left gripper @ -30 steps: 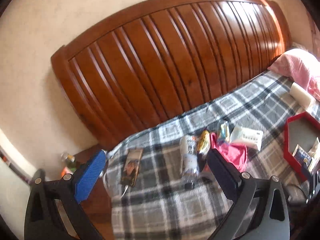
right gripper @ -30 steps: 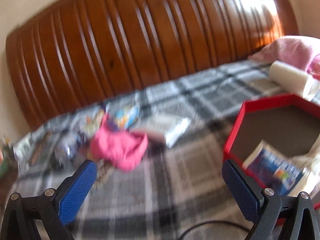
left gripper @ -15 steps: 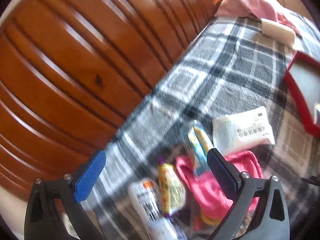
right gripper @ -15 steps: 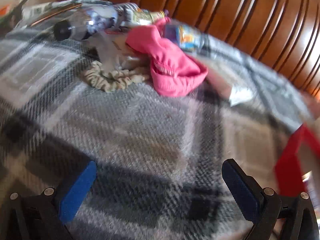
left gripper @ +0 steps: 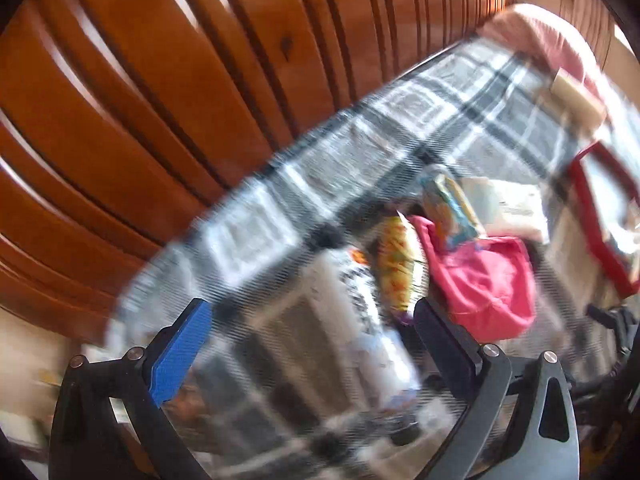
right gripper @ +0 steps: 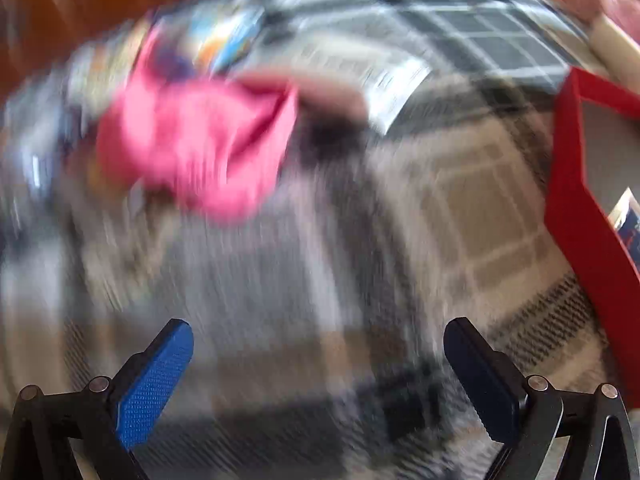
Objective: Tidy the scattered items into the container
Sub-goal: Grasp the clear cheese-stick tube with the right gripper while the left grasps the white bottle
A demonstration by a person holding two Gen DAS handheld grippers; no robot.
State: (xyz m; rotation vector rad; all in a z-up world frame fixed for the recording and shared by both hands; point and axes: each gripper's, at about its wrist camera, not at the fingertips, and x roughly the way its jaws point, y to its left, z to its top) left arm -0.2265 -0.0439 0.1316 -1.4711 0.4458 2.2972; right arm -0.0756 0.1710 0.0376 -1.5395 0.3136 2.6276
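Task is barely started, judging by how things lie. The red container sits on the plaid blanket toward the bed's pillow end, and it holds at least one printed packet (rest of its inside is cut off by the frame edge). Nearly everything else lies out in a heap nearer the headboard side.

Both views are motion-blurred, so small items can't be told for sure. What reads in the left wrist view: a pink cloth, a yellow snack pack just beside it, a blue-and-yellow pouch resting partly on the cloth, a white wipes pack between the heap and the container, and a plastic bottle lying on its side closest to the camera.

Left gripper has its jaws spread wide w/ nothing between them, above the bottle and snack pack. Right gripper is likewise spread and empty, over bare blanket, w/ the pink cloth ahead to its left and the container's rim at the right edge.

Left to do: approx. five items or more, each needing a pick and a carry over to the container.
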